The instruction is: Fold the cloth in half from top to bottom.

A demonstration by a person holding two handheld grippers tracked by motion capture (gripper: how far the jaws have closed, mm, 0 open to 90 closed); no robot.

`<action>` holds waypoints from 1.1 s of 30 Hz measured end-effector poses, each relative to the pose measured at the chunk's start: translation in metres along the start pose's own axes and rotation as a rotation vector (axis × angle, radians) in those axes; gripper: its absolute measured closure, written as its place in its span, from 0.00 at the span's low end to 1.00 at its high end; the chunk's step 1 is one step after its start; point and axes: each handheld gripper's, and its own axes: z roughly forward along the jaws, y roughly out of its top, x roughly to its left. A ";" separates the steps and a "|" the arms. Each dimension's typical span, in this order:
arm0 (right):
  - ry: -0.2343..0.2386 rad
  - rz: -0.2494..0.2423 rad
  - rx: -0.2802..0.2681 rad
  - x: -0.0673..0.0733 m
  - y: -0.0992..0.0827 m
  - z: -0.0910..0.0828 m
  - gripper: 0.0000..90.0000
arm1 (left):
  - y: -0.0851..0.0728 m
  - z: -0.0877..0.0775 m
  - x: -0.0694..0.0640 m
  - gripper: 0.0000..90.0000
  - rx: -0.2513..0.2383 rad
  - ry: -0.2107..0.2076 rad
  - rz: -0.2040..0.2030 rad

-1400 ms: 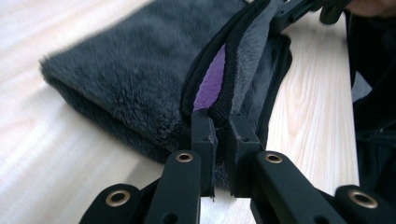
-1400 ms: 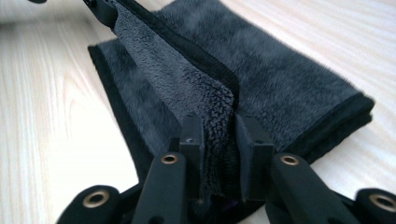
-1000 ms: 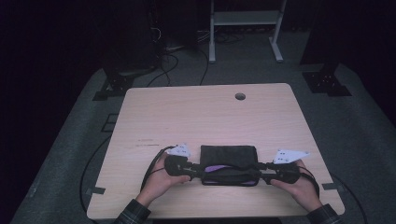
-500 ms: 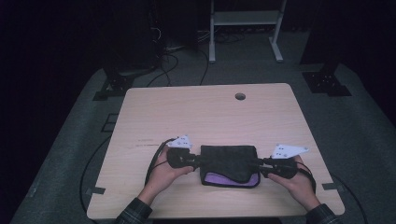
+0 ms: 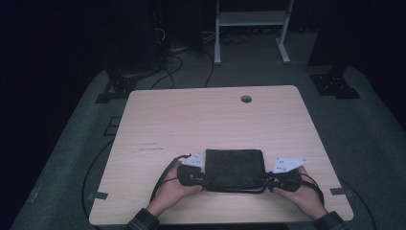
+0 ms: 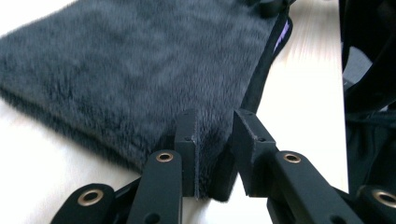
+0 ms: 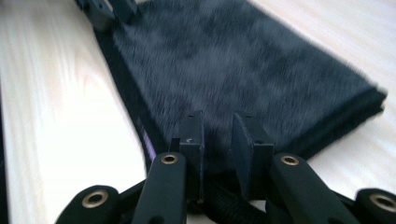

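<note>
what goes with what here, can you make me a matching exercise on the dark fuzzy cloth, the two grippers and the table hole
1. fuzzy cloth
2. left gripper
3. right gripper
4. table hole

a. clamps the cloth's right near corner
b. far side of the table, uncovered
c. lies folded near the front edge
d. clamps the cloth's left near corner

Pairs: 1-c, 2-d, 3-a, 4-b

A dark folded cloth [image 5: 235, 168] lay near the table's [image 5: 201, 120] near edge — the left gripper [image 5: 198, 177] at its left corner, the right gripper [image 5: 270, 181] at its right.
</note>
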 end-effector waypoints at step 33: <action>-0.271 0.197 -0.064 -0.064 -0.032 -0.036 0.32 | -0.049 -0.081 0.038 0.21 -0.084 0.414 -0.071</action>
